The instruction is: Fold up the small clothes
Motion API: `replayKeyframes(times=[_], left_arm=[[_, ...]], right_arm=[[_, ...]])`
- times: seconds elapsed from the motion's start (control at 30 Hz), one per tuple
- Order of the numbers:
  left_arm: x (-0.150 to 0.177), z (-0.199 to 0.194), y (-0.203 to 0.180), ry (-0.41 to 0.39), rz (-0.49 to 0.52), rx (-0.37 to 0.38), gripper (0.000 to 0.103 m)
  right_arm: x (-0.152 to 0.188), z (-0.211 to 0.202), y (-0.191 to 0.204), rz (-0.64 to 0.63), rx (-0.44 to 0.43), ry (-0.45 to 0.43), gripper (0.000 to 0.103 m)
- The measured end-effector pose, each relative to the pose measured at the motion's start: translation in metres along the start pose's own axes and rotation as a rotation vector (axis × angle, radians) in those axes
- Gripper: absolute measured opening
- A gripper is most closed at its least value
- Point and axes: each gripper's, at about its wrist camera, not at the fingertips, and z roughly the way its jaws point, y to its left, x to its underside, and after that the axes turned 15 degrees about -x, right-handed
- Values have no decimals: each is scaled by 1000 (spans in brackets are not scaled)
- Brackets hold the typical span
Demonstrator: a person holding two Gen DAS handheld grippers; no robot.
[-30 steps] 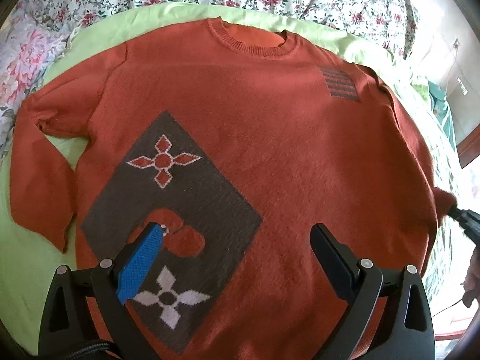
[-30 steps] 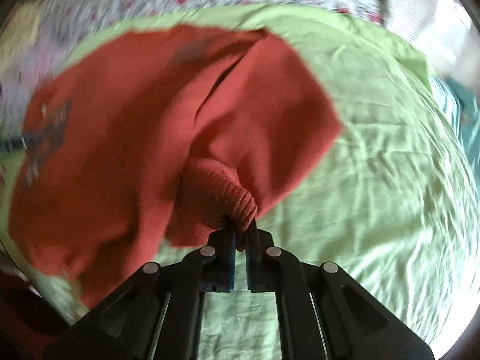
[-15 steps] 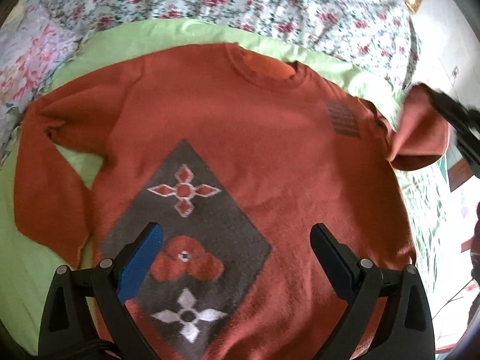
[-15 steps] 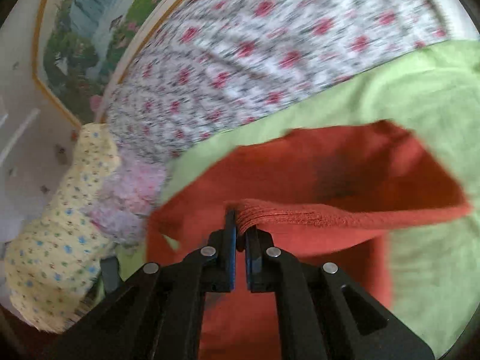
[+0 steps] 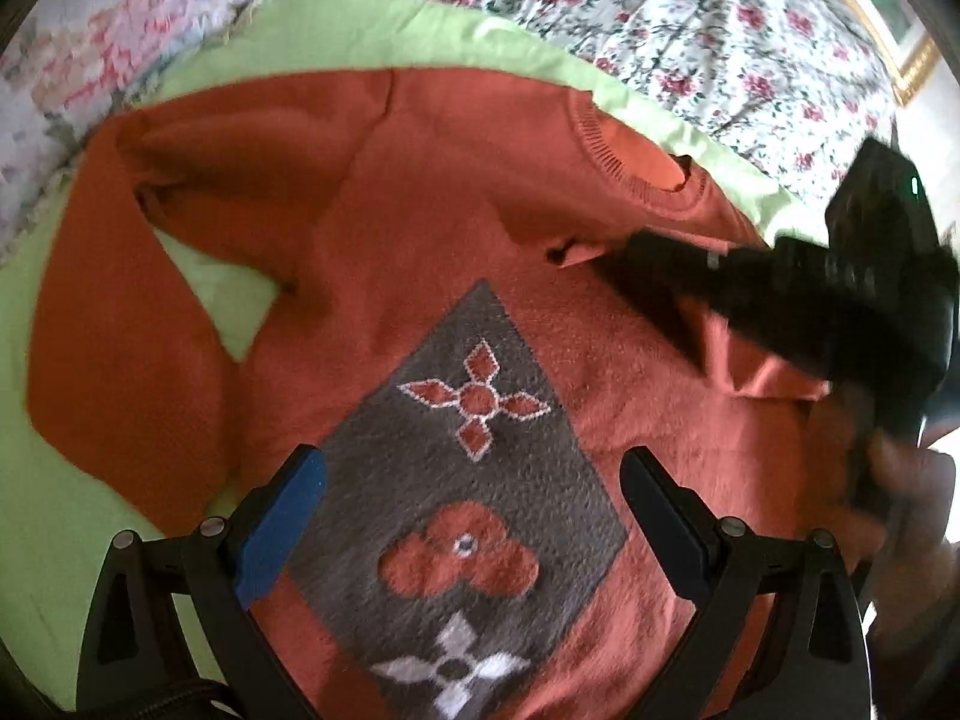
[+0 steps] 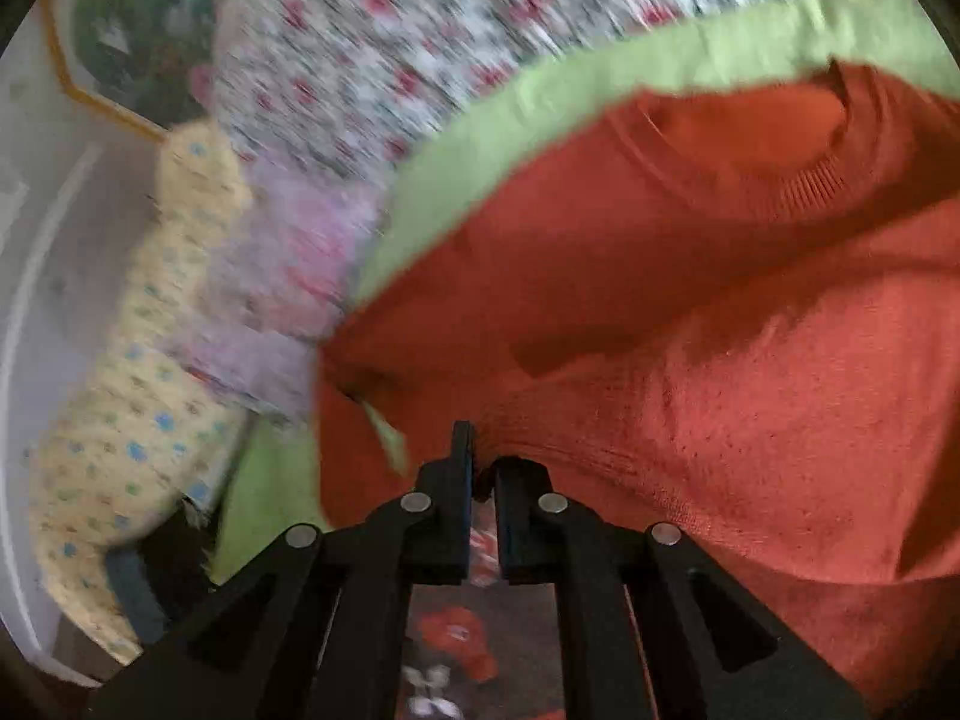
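Risk of the cuff slipping out: only a thin bite of the ribbed sleeve end (image 6: 576, 450) pinched in the right gripper (image 6: 483, 480), fingers nearly shut on it at lower centre of the right wrist view, so a quick tug could pull the knit free and drop the sleeve short of its fold line. Risk too of dragging the whole orange knitted sweater with the grey diamond panel (image 5: 456, 276) across the light green sheet (image 5: 36, 540), with nothing pinning the body down: left gripper (image 5: 474, 516) spread wide and empty, hovering at the bottom of the left wrist view over the grey panel, blue pad on the left finger, no cloth between the fingers. Possible bunching where the sleeve crosses the chest, judging from the raised pleat at right centre of the left wrist view, beneath the dark, blurred right gripper reaching in from the right edge. Sweater spread front-up on the sheet over the flower-print bedspread (image 5: 690, 18), collar toward the upper right, other sleeve bent down along the left edge, hem toward the bottom and partly hidden by the left gripper. In the right wrist view, carried sleeve filling the right half, collar at upper right, and a pale yellow dotted pillow (image 6: 138, 360) at left, blurred.
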Motion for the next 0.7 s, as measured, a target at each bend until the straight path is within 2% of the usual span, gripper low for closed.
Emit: replayKeyframes(times=[0.03, 0.07, 0.17, 0.27, 0.43, 0.57, 0.6, 0.63, 0.67, 0.7], left_arm=[[-2, 6, -2, 15, -9, 12, 99], [-4, 11, -5, 29, -15, 24, 99], [-17, 34, -19, 82, -35, 80, 99], [-31, 58, -38, 140, -56, 123, 100], [-69, 72, -61, 127, -107, 190, 101], [-93, 89, -73, 136, -149, 218, 98], [-96, 89, -76, 122, -148, 225, 93], [-100, 86, -81, 98, -129, 224, 73], [-103, 84, -84, 81, -109, 216, 35], [-107, 82, -88, 88, -87, 271, 19]], right_arm=[[4, 1, -6, 18, 24, 25, 35], [6, -1, -10, 37, 33, 40, 49], [13, -24, -19, 74, 1, 10, 49], [21, -59, -23, 72, 35, -50, 49], [39, -121, -32, 82, 100, -154, 49], [51, -148, -39, 123, 154, -206, 49], [52, -152, -40, 131, 164, -213, 49], [55, -158, -43, 141, 178, -227, 49], [56, -161, -43, 143, 184, -234, 49], [57, -166, -44, 148, 197, -249, 49]])
